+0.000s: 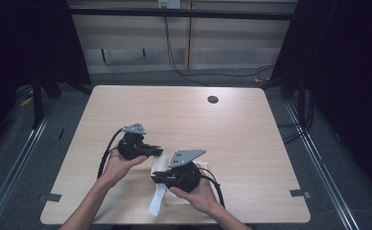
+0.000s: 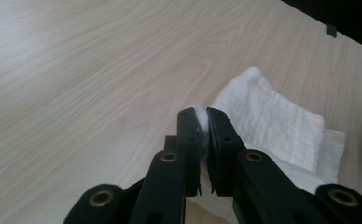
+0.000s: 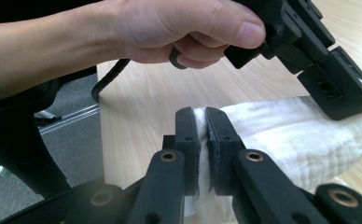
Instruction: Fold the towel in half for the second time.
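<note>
While both hand-held grippers pinch one white cloth:
Cloth (image 1: 158,191): white, ribbed, lying on the near middle of the worktop (image 1: 232,129), partly lifted.
Left hand-held gripper (image 2: 202,116): jaws pressed together on a cloth edge.
Right hand-held gripper (image 3: 201,116): jaws clamped on another edge, just beside the left one.

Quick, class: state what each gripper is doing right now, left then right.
Left gripper: closed, pinching an edge of the white cloth.
Right gripper: closed, pinching another part of the same white cloth.
</note>
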The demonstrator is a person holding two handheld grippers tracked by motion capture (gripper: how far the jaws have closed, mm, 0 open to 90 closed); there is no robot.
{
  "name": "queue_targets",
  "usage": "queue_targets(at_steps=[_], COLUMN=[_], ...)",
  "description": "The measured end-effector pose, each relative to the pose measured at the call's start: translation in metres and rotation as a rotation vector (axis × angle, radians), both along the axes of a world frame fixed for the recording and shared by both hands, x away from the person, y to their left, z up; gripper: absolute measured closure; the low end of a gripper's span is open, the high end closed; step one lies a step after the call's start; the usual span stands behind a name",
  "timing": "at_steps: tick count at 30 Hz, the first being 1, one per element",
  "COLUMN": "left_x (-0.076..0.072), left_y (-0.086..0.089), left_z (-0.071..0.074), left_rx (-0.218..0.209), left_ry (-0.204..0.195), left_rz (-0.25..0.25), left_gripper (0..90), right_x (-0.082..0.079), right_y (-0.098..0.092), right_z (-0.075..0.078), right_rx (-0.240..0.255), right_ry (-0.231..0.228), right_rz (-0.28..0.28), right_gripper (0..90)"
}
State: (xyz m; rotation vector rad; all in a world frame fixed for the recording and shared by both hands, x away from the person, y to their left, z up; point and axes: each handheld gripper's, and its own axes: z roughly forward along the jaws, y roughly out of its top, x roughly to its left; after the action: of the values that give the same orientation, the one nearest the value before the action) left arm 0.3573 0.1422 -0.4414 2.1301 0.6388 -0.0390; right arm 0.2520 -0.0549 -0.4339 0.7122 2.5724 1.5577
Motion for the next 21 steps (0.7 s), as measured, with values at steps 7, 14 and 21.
queue_targets(at_steps=[7,14,21], left_x=[0.004,0.007,0.009], left_y=[-0.024,-0.042,-0.058], left_z=[-0.001,-0.003,-0.007], left_rx=[-0.004,0.011,0.000], left_ry=[0.009,0.016,0.029], left_rz=[-0.035,-0.066,-0.078], left_gripper=[85.0,85.0,85.0], right_x=[-0.003,-0.005,-0.007], right_y=[-0.017,-0.032,-0.045], right_z=[-0.002,-0.005,-0.006], right_rx=[-0.013,0.015,0.005], right_ry=[0.009,0.032,0.027], right_rz=[-0.032,-0.054,-0.078], right_gripper=[84.5,84.4,84.4])
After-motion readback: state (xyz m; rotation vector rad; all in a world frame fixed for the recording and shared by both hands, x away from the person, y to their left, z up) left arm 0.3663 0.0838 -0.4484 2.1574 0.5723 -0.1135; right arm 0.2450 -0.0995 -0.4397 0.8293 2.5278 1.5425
